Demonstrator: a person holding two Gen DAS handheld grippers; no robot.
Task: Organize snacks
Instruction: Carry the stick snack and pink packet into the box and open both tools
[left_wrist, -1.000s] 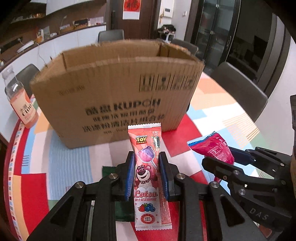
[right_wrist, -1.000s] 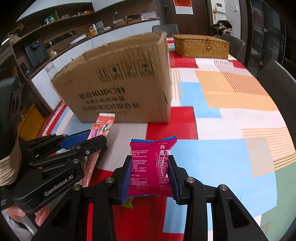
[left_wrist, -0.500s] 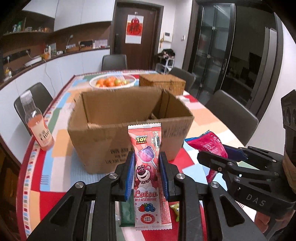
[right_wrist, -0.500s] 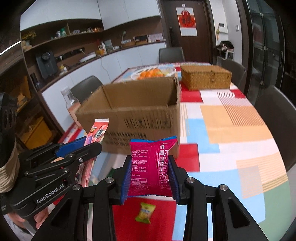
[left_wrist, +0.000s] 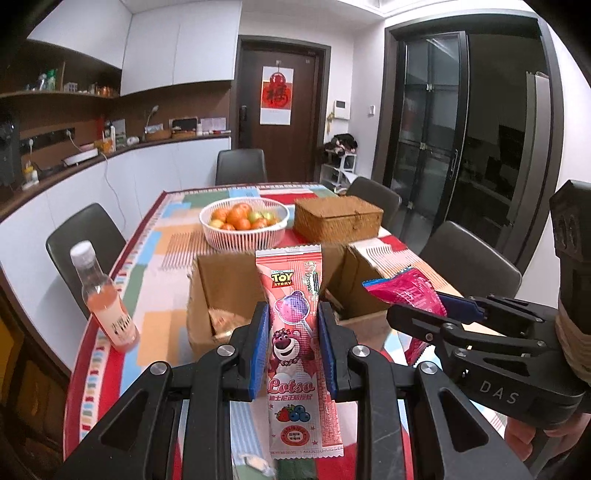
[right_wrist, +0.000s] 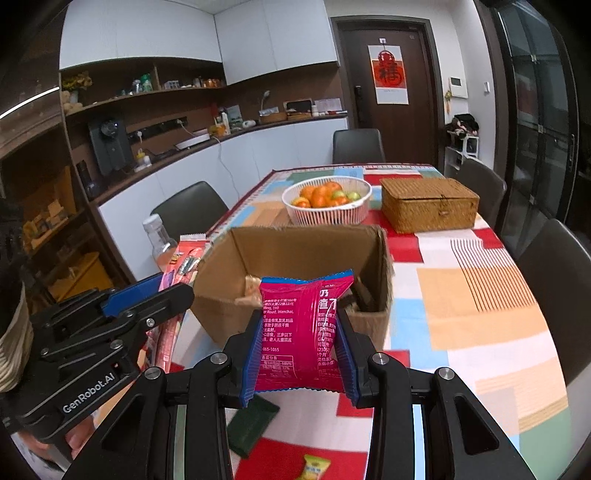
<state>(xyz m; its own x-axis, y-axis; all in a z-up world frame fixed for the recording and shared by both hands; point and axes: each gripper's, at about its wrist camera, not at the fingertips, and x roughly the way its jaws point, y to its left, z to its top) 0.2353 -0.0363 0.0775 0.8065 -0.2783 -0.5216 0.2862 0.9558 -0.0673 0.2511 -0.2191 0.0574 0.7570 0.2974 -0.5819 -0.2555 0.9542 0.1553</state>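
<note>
Left tool (left_wrist: 290, 339) pinching Lotso lollipop packet (left_wrist: 299, 354), right tool (right_wrist: 297, 345) clamping magenta snack pouch (right_wrist: 301, 332), both above open cardboard box (right_wrist: 295, 254)

Open-topped brown cardboard box (right_wrist: 295, 280): mouth unobstructed from above, some packets low inside; pink-drink plastic bottle (left_wrist: 105, 299) stands near its left side, white ribbed fruit basket (right_wrist: 327, 201) and lidded woven wicker box (right_wrist: 428, 205) behind it, bare patterned tablecloth (right_wrist: 480, 295) to its right.
</note>
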